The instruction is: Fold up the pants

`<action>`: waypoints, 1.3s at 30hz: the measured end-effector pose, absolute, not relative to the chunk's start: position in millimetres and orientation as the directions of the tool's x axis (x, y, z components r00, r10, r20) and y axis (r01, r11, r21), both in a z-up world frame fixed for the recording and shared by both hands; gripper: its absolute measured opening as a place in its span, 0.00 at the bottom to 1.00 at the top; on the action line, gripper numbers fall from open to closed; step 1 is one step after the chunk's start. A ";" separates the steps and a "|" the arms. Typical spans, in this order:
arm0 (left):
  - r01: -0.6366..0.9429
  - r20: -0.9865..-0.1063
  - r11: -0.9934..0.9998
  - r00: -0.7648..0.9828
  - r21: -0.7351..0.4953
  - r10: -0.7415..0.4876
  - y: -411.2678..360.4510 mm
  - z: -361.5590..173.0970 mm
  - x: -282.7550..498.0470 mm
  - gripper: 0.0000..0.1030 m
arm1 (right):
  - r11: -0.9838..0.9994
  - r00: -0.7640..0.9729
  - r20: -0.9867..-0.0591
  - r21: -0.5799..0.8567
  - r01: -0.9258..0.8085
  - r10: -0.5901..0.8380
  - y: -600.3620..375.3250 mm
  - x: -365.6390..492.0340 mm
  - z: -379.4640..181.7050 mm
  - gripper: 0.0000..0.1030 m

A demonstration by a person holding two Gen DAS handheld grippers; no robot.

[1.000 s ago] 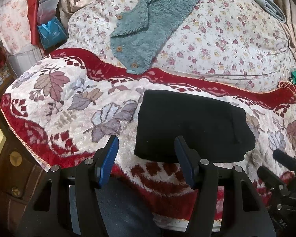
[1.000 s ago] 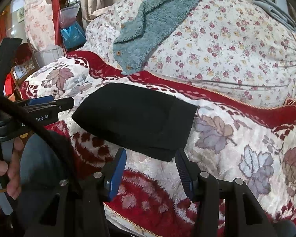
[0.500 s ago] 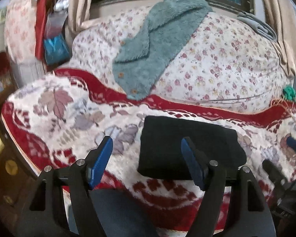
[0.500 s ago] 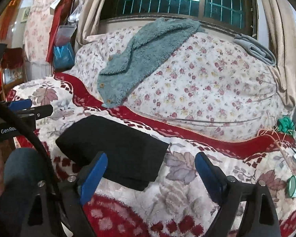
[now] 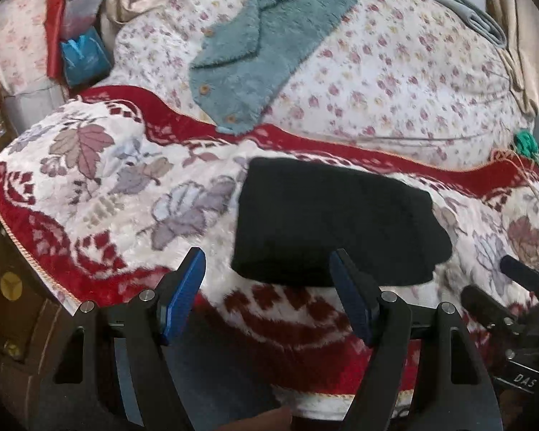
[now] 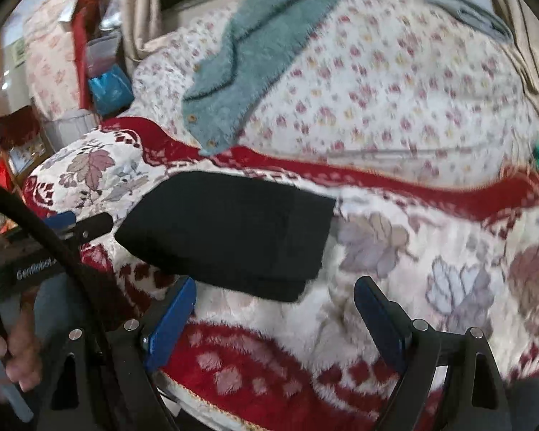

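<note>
The black pants (image 5: 334,222) lie folded into a compact rectangle on the red and white leaf-patterned blanket (image 5: 125,194). They also show in the right wrist view (image 6: 230,230). My left gripper (image 5: 267,262) is open and empty, held just in front of the pants' near edge. My right gripper (image 6: 275,291) is open and empty, near the pants' right front corner, above the blanket (image 6: 413,251). The left gripper also shows at the left of the right wrist view (image 6: 79,224), beside the pants.
A teal fuzzy garment (image 5: 269,43) lies on the floral duvet mound (image 5: 395,72) behind. A blue bag (image 5: 84,57) and clutter stand at the far left. A green object (image 5: 526,143) and cords lie at the right. The bed's front edge drops off below the grippers.
Both grippers have tilted back down after lifting away, and sit close to the folded pants again. The pants have not moved. Both stay open.
</note>
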State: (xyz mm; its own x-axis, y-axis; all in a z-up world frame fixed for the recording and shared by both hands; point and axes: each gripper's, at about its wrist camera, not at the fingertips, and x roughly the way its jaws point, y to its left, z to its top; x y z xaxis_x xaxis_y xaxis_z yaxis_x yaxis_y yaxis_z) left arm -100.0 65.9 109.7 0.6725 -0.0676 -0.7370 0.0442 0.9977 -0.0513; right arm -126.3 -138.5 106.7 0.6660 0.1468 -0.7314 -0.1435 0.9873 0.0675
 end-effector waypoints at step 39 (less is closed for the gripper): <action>0.037 -0.802 0.998 0.594 -0.051 -0.064 46.4 85.3 -100.1 0.70 | 0.994 0.600 -0.796 0.019 -0.105 0.078 -126.5 -121.5 95.1 0.79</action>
State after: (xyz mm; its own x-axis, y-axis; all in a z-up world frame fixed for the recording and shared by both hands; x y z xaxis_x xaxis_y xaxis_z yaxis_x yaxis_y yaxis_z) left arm -100.1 46.4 85.3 0.5939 -0.0635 -0.8020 0.0374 0.9980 -0.0514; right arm -121.5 -126.5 95.1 0.6001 0.0780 -0.7961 -0.1047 0.9943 0.0185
